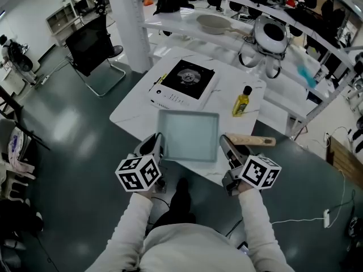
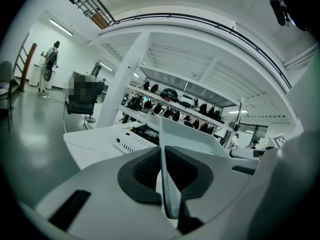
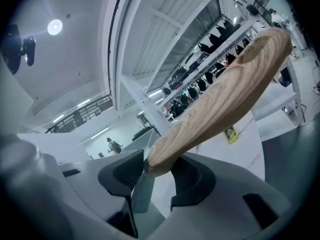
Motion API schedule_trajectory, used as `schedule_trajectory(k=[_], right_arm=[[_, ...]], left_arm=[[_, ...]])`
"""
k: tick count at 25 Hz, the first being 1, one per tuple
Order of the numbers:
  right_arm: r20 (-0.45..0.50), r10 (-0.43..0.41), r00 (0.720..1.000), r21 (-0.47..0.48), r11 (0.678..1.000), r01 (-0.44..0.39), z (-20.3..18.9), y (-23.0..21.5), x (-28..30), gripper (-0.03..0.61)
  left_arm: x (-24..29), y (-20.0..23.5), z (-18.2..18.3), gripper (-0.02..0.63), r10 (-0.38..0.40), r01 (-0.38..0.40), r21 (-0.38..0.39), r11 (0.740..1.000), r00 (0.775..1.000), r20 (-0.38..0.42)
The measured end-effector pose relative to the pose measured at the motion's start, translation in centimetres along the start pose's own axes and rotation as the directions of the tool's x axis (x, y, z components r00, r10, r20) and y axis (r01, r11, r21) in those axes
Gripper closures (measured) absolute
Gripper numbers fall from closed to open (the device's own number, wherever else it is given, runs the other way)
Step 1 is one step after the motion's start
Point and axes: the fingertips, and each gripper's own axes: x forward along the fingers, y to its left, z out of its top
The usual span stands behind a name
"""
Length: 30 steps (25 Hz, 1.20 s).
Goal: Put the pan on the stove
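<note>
A square grey pan [image 1: 189, 136] with a wooden handle [image 1: 252, 140] sits at the near edge of the white table [image 1: 130, 115], held from both sides. My left gripper [image 1: 156, 146] is shut on its left wall; in the left gripper view that thin wall [image 2: 187, 136] runs between the pads of the left gripper [image 2: 165, 176]. My right gripper [image 1: 227, 149] is shut on the right wall, where the handle joins. In the right gripper view the handle [image 3: 225, 91] juts up and right from the right gripper [image 3: 155, 176]. The black-topped white stove [image 1: 184, 83] lies beyond the pan, with nothing on it.
A yellow oil bottle [image 1: 242, 101] stands right of the stove, just beyond the handle. White shelves [image 1: 227, 35] behind the table carry a beige bowl-like pan [image 1: 212, 23] and a round white device [image 1: 271, 35]. A black chair [image 1: 91, 50] stands off to the left.
</note>
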Motion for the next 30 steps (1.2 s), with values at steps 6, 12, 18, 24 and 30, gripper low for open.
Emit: schedule_trajectory(k=[6, 12, 18, 24, 30], right_arm=[[0.005, -0.012, 1.000, 0.014, 1.000, 0.012, 2.8, -1.8, 6.4, 0.388], [0.001, -0.022, 1.000, 0.012, 1.000, 0.022, 5.2, -3.1, 12.7, 0.388], [-0.013, -0.026, 1.000, 0.001, 1.000, 0.026, 6.7, -3.8, 18.3, 0.388], [-0.021, -0.034, 0.999, 0.009, 0.999, 0.034, 8.0, -4.9, 22.6, 0.387], [-0.028, -0.040, 0.999, 0.025, 0.999, 0.041, 9.0, -6.3, 26.1, 0.388]], left_arm=[[6.1, 2.8, 3.1, 0.578, -0.005, 0.005, -0.004, 1.000, 1.000, -0.006], [11.4, 6.0, 5.4, 0.578, -0.006, 0.006, -0.024, 1.000, 1.000, -0.021], [15.6, 9.3, 7.4, 0.578, 0.002, -0.003, -0.034, 0.999, 1.000, -0.028], [19.2, 11.6, 9.0, 0.577, 0.001, -0.002, -0.036, 0.999, 0.999, -0.040], [22.5, 13.2, 10.4, 0.578, -0.009, 0.007, -0.029, 1.000, 0.999, -0.054]])
